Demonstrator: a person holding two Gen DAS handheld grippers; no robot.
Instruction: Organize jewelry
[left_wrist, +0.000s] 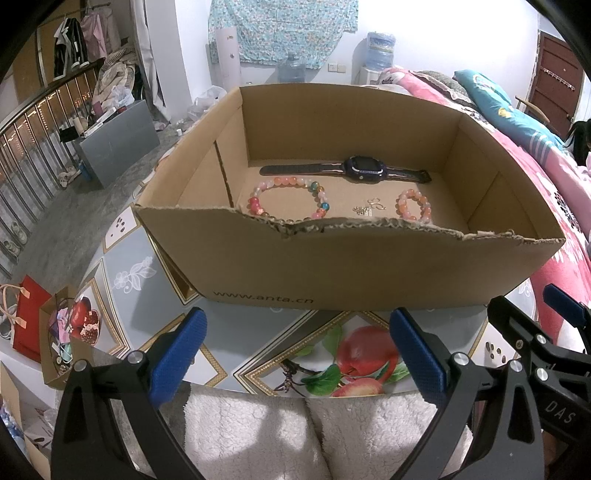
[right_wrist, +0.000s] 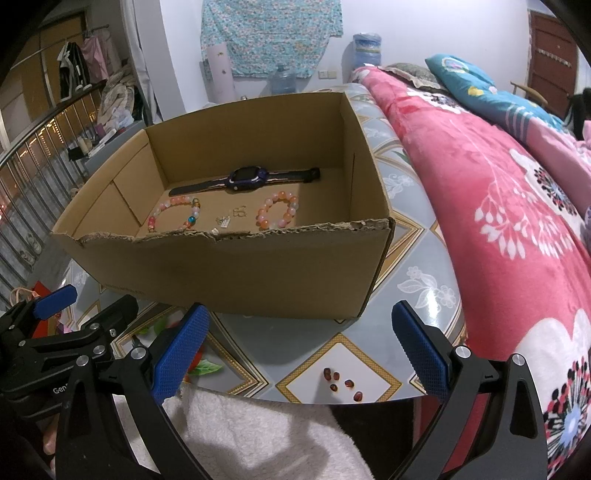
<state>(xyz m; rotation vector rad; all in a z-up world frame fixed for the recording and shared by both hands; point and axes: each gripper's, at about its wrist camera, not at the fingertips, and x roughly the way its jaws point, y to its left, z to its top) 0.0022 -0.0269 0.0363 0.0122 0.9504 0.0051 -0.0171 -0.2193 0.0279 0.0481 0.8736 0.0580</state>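
Bracelets (left_wrist: 288, 197) and a watch (left_wrist: 347, 170) lie inside the cardboard box (left_wrist: 332, 266); your left claw (left_wrist: 295, 354) and right claw (right_wrist: 299, 354) both gape wide, empty.

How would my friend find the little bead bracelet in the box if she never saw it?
Look inside the open cardboard box on the patterned table. Past the dark watch along the back wall, two bead bracelets lie nearer the torn front edge. Hers is the small bracelet on the right: a tighter ring, all pink and orange, unlike the bigger multicoloured bracelet.
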